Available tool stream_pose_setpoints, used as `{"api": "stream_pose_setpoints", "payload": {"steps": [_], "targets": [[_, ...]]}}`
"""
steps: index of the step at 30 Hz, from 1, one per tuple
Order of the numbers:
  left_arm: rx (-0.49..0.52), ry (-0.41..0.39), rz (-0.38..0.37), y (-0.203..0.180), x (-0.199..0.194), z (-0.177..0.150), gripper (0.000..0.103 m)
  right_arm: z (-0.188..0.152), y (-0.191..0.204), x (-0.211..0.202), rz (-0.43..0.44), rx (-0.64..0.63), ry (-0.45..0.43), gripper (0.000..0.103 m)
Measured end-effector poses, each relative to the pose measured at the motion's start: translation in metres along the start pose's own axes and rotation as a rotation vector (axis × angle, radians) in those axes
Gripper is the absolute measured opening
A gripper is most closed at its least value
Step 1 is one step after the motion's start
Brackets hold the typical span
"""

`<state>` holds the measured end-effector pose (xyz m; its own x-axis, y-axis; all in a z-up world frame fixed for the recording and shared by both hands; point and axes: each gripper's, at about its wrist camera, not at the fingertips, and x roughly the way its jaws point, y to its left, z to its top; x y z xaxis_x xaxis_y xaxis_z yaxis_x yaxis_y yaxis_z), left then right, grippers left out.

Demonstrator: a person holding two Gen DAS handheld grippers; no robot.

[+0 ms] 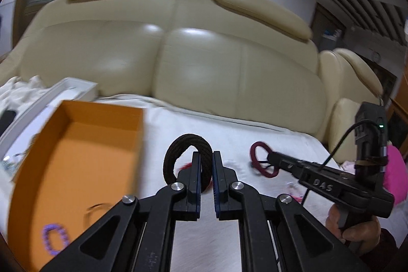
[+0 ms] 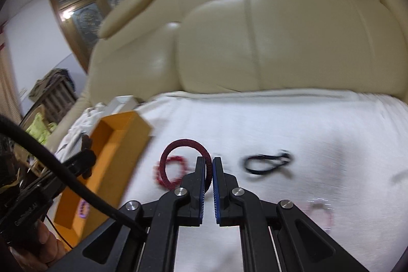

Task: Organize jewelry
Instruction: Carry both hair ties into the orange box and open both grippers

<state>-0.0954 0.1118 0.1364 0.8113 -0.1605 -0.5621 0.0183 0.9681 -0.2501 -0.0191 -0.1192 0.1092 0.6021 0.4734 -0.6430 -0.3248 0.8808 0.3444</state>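
My left gripper [image 1: 206, 157] is shut on a thick black hair tie [image 1: 176, 157], which loops up and to the left of the fingertips above the white sheet. My right gripper [image 2: 209, 162] is shut on a dark red hair tie [image 2: 178, 157]; in the left wrist view that red hair tie [image 1: 257, 157] hangs from the right gripper [image 1: 271, 157] at the right. An open orange box [image 1: 84, 157] lies at the left and holds a purple bead bracelet [image 1: 54, 238] and a thin dark ring [image 1: 95, 210]. A red bead bracelet [image 2: 176, 170] lies on the sheet behind the red tie.
A black cord loop [image 2: 267, 162] and a pale pink bracelet [image 2: 318, 213] lie on the white sheet [image 2: 280, 124]. A cream leather headboard [image 1: 204, 47] rises behind. A white box [image 1: 63, 93] and crumpled cloth sit past the orange box [image 2: 114, 157]. A pink item [image 1: 395, 170] lies far right.
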Motion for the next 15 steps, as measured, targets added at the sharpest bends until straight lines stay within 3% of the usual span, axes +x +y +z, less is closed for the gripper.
{"api": "stream_pose_setpoints", "payload": {"steps": [7,15], "targets": [[-0.092,0.018,0.157,0.071,-0.016,-0.002,0.008,0.004,0.098,0.022,0.088,-0.128,0.022,0.006],[-0.201,0.097,0.267,0.126,0.001,-0.008,0.009,0.024,0.184,0.079,0.094,-0.203,0.087,0.006]]}}
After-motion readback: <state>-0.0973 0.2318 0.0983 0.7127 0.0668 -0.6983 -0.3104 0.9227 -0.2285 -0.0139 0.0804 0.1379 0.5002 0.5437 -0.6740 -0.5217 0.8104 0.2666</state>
